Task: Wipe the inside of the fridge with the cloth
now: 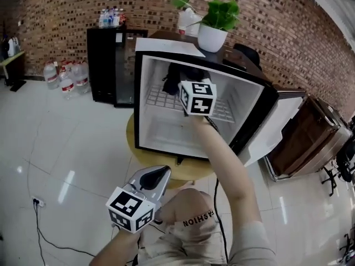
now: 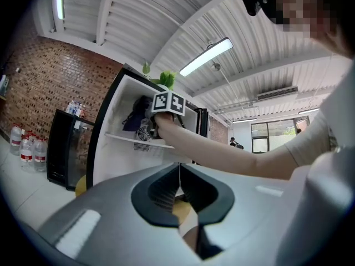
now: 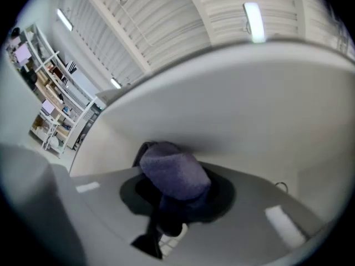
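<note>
Two things could go wrong from here, I think. First, the right gripper (image 3: 169,206) has its jaws almost closed on a bunch of the purple cloth (image 3: 173,173), which seems pressed against a white inner wall in the upper part of the fridge (image 1: 137,104). A hard rub could drag the cloth out of this pinch. Second, the fridge stands on a small round table (image 1: 130,137) and carries a plant pot (image 1: 212,37) on its top, so a strong push might shake both. Inside the fridge I see only the wire shelf (image 1: 161,100), the cloth and that gripper; under the shelf it looks bare. The left gripper (image 2: 178,188) hangs low outside the fridge, jaws fully together, holding nothing.
</note>
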Tool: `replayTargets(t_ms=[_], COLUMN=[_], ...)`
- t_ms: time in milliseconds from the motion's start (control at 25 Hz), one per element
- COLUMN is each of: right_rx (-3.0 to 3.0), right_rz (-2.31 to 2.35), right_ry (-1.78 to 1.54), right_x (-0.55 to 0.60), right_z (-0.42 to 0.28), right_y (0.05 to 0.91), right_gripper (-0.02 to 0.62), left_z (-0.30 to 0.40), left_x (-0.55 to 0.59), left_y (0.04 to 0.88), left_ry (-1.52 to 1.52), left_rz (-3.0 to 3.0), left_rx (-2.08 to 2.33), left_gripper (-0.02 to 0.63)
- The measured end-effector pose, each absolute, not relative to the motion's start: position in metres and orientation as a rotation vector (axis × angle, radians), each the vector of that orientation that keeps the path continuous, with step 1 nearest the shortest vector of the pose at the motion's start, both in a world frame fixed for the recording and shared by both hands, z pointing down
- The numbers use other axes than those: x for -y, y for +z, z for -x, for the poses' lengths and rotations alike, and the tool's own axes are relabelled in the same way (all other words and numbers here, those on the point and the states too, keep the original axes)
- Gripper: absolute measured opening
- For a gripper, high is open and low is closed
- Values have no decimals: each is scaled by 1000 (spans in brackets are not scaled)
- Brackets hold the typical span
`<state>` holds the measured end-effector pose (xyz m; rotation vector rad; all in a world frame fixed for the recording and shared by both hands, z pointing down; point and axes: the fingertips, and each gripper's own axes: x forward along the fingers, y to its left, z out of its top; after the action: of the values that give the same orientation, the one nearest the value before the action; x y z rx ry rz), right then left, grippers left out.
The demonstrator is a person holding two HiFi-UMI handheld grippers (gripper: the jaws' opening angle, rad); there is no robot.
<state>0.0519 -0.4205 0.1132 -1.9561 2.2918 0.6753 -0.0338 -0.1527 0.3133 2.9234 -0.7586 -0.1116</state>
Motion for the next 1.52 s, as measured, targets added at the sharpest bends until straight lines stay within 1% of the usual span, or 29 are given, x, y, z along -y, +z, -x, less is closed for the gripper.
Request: replayTargets(t_ms=[160,360,480,600,800,1000,1200,1320,1400,1520], right_rx=[-2161,-1864,-1839,-2013,-2280,-2466,-2486,-2478,-2479,-2440], right_rz=[2010,2221,2215,2155,2082,2017,2023,2113,2154,2229], right_ry=[606,479,389,438,863,1105,1123,1208,1238,1170], right_x=[366,334,329,323,320,363,415,454,478,506], right_z=[-102,-185,-200,-172,-103,-39,2,16,23,16], right_y=[110,117,118,121,119,138,134,125,127,134], right_gripper=[89,91,89,83,83,83,83,83,81,80], left_z=[39,28,19,12,12,21,31,35,38,43], left_x=[146,132,124,115,111,129,142,147,149,150], left_y=[312,311,306,298,291,300,308,310,311,313], left_ry=[-102,-111,-123,-148,-177,-159,-159,-159,-161,-153], left_rz=[-2923,-2913,-2922,-2939,-2954,-2926,-2899,-2889,-2888,-2891], left_rx=[754,694,666,634,632,681,716,715,722,742], left_gripper=[0,0,0,0,0,0,0,0,0,0])
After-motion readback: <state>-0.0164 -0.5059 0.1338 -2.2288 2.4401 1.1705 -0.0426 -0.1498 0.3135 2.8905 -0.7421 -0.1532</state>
